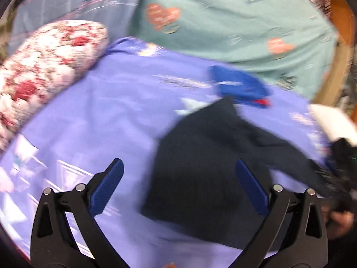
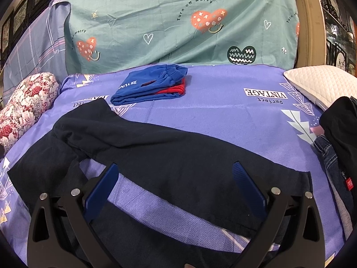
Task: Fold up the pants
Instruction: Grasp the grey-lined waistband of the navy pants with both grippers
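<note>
Both the left hand-held gripper (image 1: 179, 167) and right hand-held gripper (image 2: 175, 172) hover spread and empty, so a shallow pinch risks catching the bedsheet (image 2: 212, 102) under the dark pants (image 2: 178, 156).

a big bed (image 2: 212, 102) has a purple sheet with white shapes. a green blanket (image 2: 178, 22) with hearts stands up behind it. a flowery pillow (image 2: 26, 105) lies at the left, a white pillow (image 2: 321, 84) at the right. dark framed pictures (image 2: 20, 15) hang on the wall.
</note>
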Available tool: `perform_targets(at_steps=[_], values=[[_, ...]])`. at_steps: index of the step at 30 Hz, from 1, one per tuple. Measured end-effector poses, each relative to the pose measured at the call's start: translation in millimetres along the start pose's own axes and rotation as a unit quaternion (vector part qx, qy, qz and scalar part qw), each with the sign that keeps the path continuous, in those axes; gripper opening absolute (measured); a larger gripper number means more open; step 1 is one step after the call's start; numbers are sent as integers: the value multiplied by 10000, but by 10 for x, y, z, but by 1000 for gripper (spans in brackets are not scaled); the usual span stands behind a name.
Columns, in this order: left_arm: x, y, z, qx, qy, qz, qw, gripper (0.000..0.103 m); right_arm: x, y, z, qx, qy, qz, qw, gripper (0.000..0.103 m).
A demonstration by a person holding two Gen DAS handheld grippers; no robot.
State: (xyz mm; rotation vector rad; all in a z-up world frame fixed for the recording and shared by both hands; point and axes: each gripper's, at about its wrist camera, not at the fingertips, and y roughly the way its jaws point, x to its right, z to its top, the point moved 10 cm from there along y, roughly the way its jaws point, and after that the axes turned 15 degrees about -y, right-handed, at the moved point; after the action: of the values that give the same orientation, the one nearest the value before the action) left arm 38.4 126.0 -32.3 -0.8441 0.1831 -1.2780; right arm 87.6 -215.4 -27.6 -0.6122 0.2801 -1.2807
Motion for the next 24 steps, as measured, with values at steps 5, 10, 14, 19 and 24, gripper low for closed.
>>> perform_targets(at_steps=[5,10,14,19,24], values=[[-75,919,-159,-1405,37,187,9899,101,53,-26,0,41,103,-79,9999,102],[590,736,-388,-1539,621,-730,9834,31,154,-18,-19,-2,378,-58,9993,102],[1204,239,-831,-1847,1374,-1663,9588,15,244,-51,64,-16,567,19,9984,102],[1809,-198,-1903,-2550,2543,-2496,8989,15,279,-189,424,167,311,30,9994,102],[1999,-500,-2378,-2814,3130,-3018,8554,44,-68,-190,921,163,-662,464,9966,102]])
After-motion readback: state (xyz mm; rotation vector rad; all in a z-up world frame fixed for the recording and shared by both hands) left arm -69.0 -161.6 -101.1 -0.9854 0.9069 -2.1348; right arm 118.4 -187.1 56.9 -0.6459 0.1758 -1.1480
